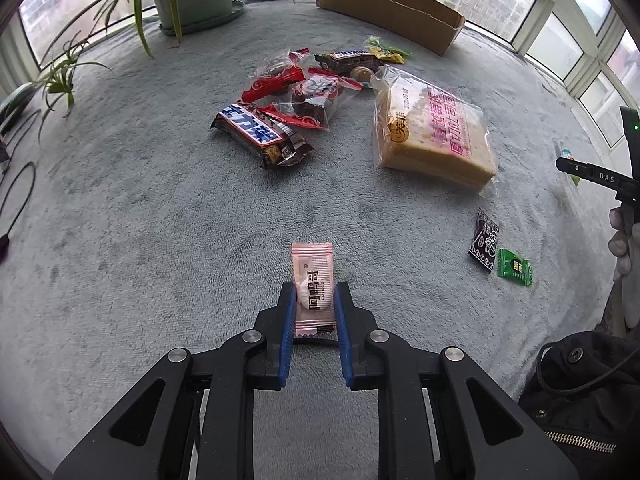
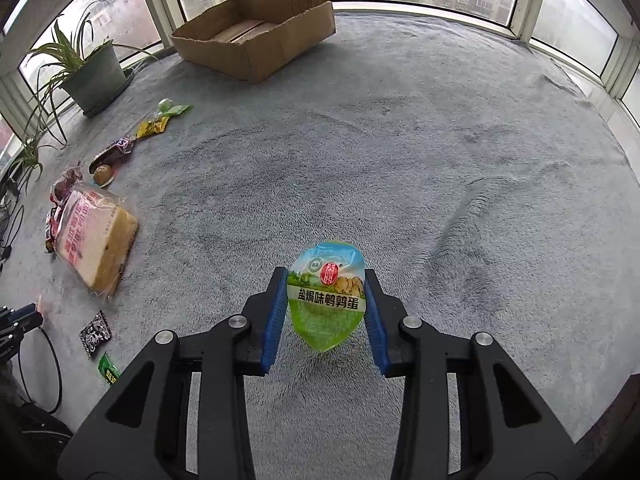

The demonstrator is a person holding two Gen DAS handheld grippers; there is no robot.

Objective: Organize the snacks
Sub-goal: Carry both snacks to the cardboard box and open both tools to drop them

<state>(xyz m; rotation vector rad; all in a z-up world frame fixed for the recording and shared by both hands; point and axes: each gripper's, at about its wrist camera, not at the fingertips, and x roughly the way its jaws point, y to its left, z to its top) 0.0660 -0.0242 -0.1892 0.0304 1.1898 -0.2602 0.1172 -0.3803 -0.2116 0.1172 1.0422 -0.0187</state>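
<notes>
Slippage is looking like the main risk: the left gripper [image 1: 315, 300] is pinching a slim pink candy sachet [image 1: 312, 288] by its edges, while the right gripper [image 2: 326, 304] is clamping a green quail-egg pack [image 2: 327, 296] above the grey blanket [image 2: 440, 160]. Either glossy wrapper could be sliding free before reaching the cardboard box [image 2: 256, 36] far ahead by the window.

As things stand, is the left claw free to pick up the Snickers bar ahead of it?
Probably not yet: the left claw is shut on a pink candy sachet. The Snickers bar itself lies unobstructed on the grey blanket.
</notes>
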